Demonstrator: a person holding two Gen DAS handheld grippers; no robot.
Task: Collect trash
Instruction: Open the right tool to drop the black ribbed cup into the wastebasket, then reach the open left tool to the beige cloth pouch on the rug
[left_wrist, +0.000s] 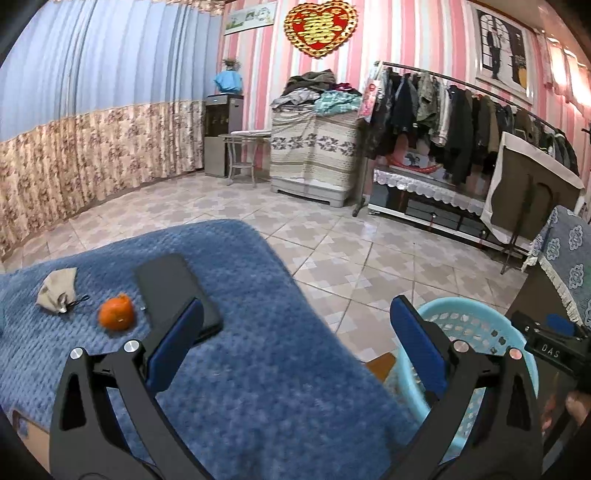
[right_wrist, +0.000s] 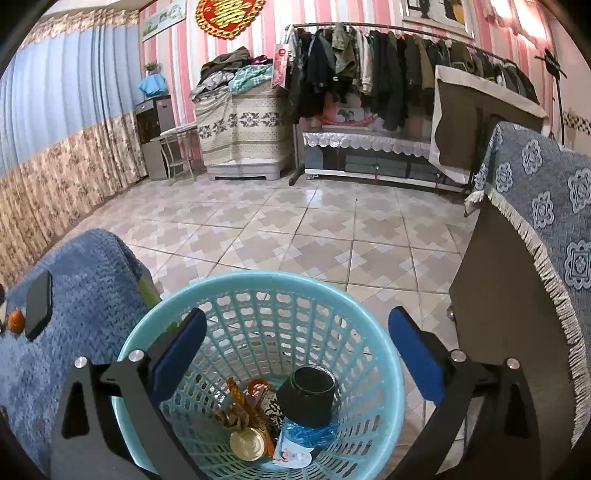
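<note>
Over the basket: right tool hanging released, left tool sitting back above the blanket.

The right tool (right_wrist: 297, 332) is pointing down into the turquoise basket (right_wrist: 373, 321), jaws standing wide with nothing between them; the basket is sitting on the floor just right of the blanket-covered tabletop (left_wrist: 258, 280), near enough for short drops, and is already holding a black cup (right_wrist: 308, 393), a gold lid (right_wrist: 247, 445) and wrappers. The left tool (left_wrist: 295, 328) is also spread and holding nothing, tilting down over the blanket's near right part. Left of it, the crumpled paper (left_wrist: 57, 290), an orange (left_wrist: 116, 314) and a phone (left_wrist: 173, 291) are lying together; the paper is probably the next trash.
</note>
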